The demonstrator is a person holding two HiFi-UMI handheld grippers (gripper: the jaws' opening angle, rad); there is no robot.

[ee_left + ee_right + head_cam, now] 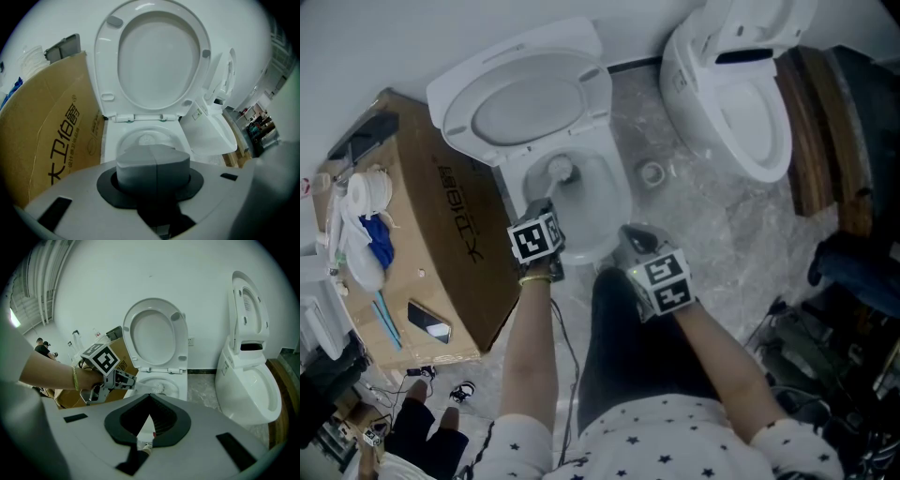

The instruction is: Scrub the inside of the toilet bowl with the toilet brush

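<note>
Left gripper (pixel 542 214) clamped on white plastic toilet brush (pixel 560 171). Handle runs forward and down from jaws. Bristle head sits inside white ceramic toilet bowl (pixel 615 201), near back rim. Right gripper (pixel 636 236) jaws apart, empty, by front rim.

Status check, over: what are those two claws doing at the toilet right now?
Left gripper shut on toilet brush, brush head down in the toilet bowl. Right gripper open, empty, off to the side. Nothing in the way.
</note>
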